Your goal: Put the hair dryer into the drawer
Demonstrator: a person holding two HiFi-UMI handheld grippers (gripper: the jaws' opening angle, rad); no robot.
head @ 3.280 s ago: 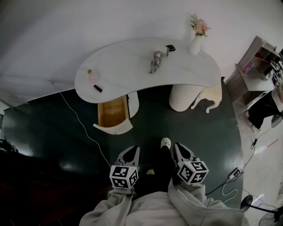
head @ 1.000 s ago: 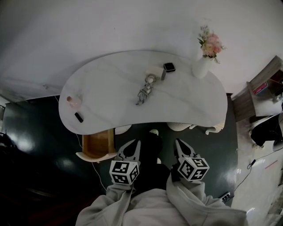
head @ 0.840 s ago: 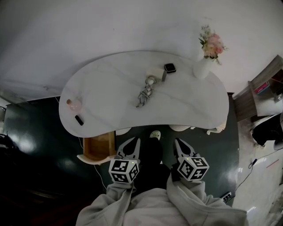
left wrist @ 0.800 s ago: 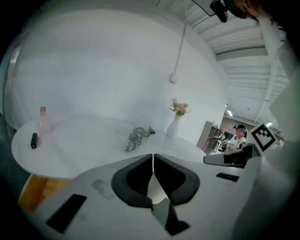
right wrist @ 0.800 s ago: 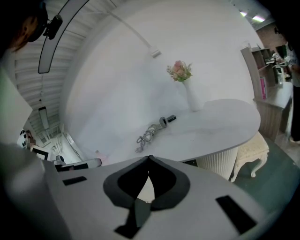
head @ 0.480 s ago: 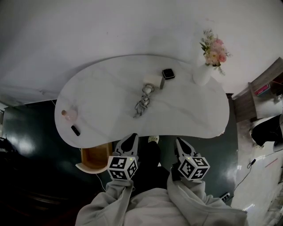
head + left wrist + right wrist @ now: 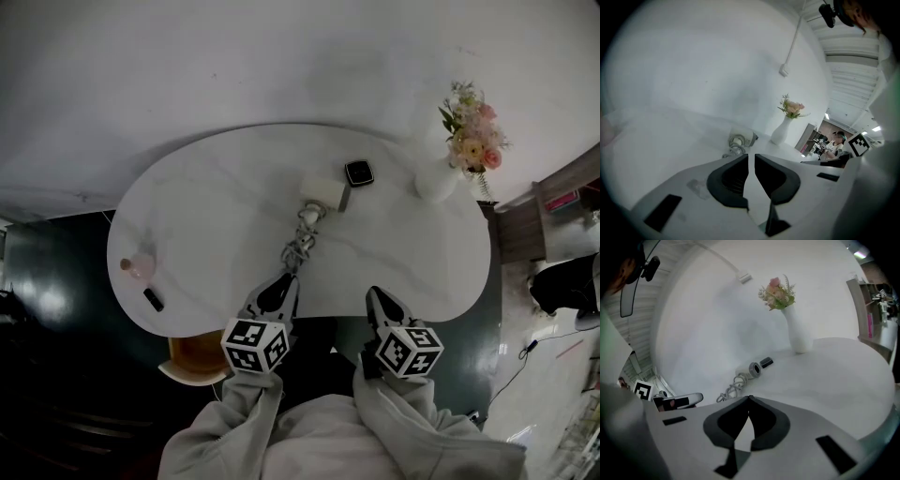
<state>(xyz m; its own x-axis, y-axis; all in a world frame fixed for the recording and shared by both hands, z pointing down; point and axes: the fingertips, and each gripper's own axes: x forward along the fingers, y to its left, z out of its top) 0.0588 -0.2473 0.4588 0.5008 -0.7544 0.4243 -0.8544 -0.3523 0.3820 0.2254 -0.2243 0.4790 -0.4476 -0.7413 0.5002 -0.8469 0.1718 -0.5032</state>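
While shut, L tool [image 7: 283, 283] nearer dryer [image 7: 322, 191]

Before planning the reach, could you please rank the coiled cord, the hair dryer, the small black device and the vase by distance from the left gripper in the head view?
From the left gripper:
1. coiled cord, just ahead of the jaws.
2. hair dryer, mid-table.
3. small black device, just beyond the dryer, to its right.
4. vase, at the table's far right.
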